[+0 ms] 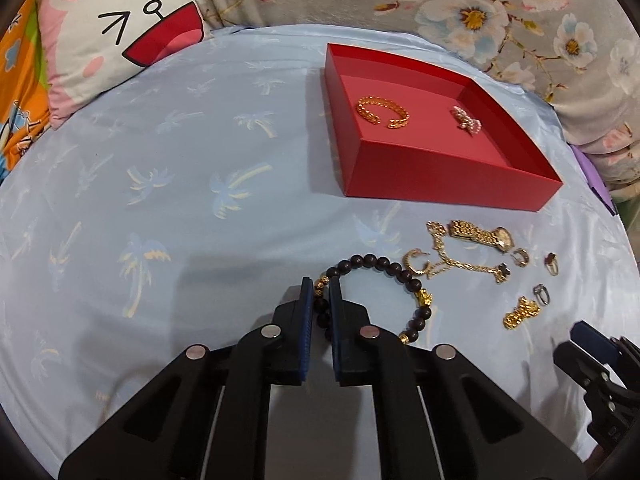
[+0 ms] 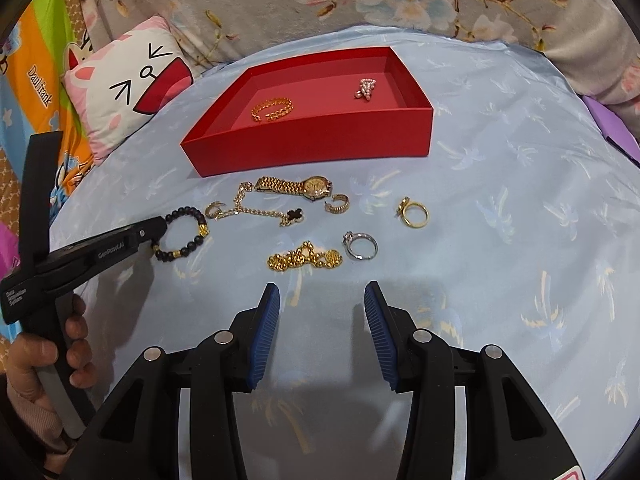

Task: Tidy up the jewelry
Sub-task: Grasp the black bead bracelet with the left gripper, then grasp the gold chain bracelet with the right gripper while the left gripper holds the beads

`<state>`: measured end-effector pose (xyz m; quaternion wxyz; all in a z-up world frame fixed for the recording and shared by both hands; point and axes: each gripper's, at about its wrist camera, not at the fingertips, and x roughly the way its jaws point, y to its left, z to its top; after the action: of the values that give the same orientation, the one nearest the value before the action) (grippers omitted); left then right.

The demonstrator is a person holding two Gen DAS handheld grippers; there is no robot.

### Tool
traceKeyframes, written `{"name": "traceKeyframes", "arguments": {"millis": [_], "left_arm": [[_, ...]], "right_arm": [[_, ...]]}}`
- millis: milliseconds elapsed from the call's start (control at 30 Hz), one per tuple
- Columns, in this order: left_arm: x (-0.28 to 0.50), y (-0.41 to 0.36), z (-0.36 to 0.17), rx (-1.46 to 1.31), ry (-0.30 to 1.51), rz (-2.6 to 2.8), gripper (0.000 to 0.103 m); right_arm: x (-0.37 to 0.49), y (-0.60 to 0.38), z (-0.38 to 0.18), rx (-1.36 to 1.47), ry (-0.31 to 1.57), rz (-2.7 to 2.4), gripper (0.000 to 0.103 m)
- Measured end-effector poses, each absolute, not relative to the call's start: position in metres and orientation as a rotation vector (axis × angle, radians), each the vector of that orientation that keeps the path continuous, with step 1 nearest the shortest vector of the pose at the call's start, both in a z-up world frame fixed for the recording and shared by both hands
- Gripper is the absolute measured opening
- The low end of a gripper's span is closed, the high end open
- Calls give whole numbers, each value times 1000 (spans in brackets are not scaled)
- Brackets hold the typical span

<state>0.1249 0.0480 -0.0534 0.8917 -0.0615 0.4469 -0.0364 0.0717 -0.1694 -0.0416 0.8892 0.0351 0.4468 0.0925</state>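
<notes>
My left gripper is shut on the left side of a dark bead bracelet with gold charms, which lies on the blue sheet. The right wrist view shows the same grip on the bracelet. My right gripper stands open above the sheet with nothing between its fingers, just short of a gold chain clump. A red box behind holds a gold bangle and a pearl piece.
Loose on the sheet lie a gold watch, a gold necklace with a black clover, two hoop earrings, a gold ring and a silver ring. A cartoon pillow and a floral blanket border the bed.
</notes>
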Motion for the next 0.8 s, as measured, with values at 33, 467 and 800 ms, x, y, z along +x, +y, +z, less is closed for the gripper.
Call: {"name": "traceKeyframes", "arguments": {"millis": [33,467,800], "left_arm": [[123,47,-53,-135,929,-84,7],[99,39,-44,-145,938,-143,7],[96,36,-46,-148,951,-161,7]], "right_arm": [[74,-169,-42,67,928,196,44],[104,-149,-51,36,944,247,39],[110,-143,-58,-14,951,234,19]]}}
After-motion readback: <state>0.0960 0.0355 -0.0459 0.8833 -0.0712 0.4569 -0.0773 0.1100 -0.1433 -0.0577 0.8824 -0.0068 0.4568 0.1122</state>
